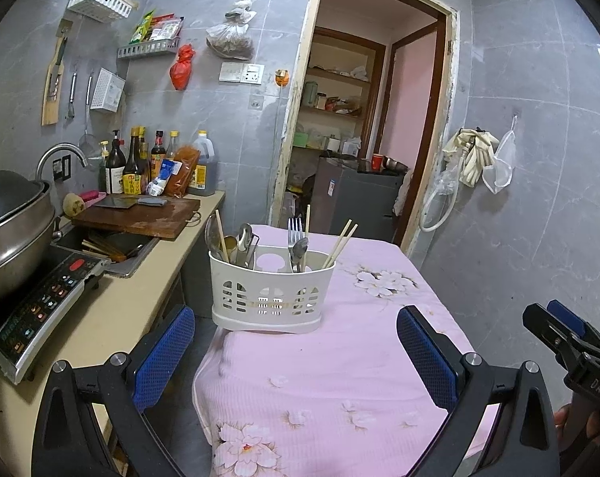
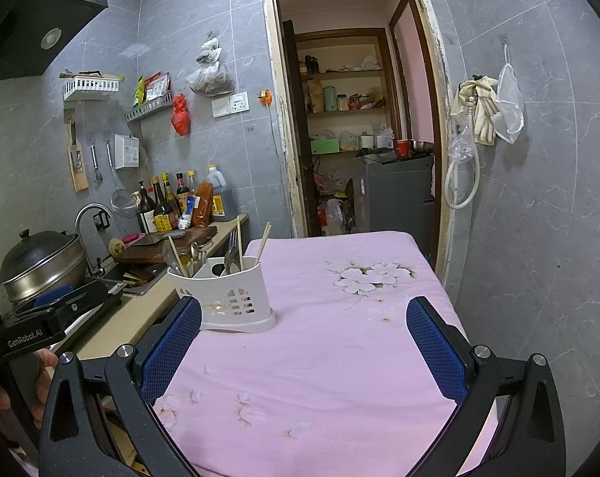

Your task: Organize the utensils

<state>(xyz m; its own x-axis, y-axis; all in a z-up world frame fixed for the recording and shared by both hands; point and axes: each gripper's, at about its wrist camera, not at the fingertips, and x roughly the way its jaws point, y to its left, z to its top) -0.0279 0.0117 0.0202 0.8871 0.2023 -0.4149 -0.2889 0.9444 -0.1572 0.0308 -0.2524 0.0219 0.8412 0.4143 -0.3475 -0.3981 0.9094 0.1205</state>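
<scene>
A white plastic utensil caddy [image 1: 271,294] stands on the pink flowered cloth of the table [image 1: 331,389], near its left edge. It holds spoons [image 1: 244,236], a fork [image 1: 295,230] and wooden chopsticks [image 1: 341,240], sorted in its compartments. My left gripper [image 1: 296,342] hangs open just in front of the caddy, nothing between its blue pads. My right gripper [image 2: 303,338] is also open and empty over the cloth, with the caddy [image 2: 226,294] ahead to its left. The right gripper [image 1: 566,334] shows at the right edge of the left wrist view.
To the left runs a counter [image 1: 113,318] with an induction cooker [image 1: 41,306], a lidded steel pot [image 1: 9,230], a sink and a wooden cutting board [image 1: 140,218]. Sauce bottles [image 1: 140,163] line the wall. An open doorway [image 2: 359,119] lies beyond the table's far end.
</scene>
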